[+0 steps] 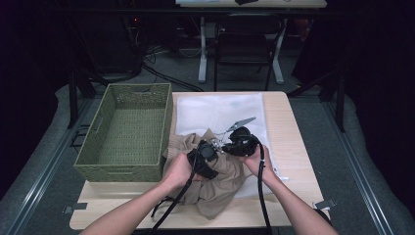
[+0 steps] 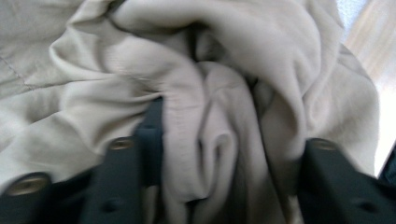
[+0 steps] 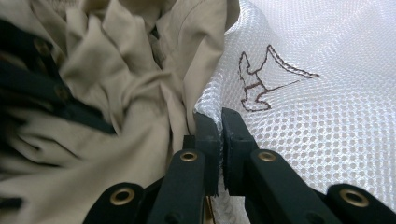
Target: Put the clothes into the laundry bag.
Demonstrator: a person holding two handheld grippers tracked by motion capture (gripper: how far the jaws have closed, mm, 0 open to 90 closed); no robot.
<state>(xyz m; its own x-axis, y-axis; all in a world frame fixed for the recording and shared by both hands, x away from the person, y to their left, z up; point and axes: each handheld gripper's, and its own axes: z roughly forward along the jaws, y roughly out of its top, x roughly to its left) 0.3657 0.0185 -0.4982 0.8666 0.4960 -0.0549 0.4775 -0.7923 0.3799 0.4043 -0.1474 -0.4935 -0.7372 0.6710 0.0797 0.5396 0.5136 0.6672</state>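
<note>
A crumpled beige garment (image 1: 220,183) lies at the table's front, partly on a white mesh bag (image 1: 220,110). My left gripper (image 1: 208,152) is pushed into the garment. In the left gripper view the left gripper (image 2: 233,135) has its jaws apart, with thick folds of the beige garment (image 2: 205,140) bunched between them. My right gripper (image 1: 231,142) sits at the bag's near edge. In the right gripper view the right gripper (image 3: 217,121) is shut on the edge of the mesh bag (image 3: 317,116), next to the garment (image 3: 130,93). The left gripper's black jaws (image 3: 42,84) show there at the left.
A green woven basket (image 1: 122,171) stands on the left part of the wooden table (image 1: 293,156), close to the garment. Black cables trail from both grippers toward the front edge. A chair and desk legs stand on the floor beyond the table.
</note>
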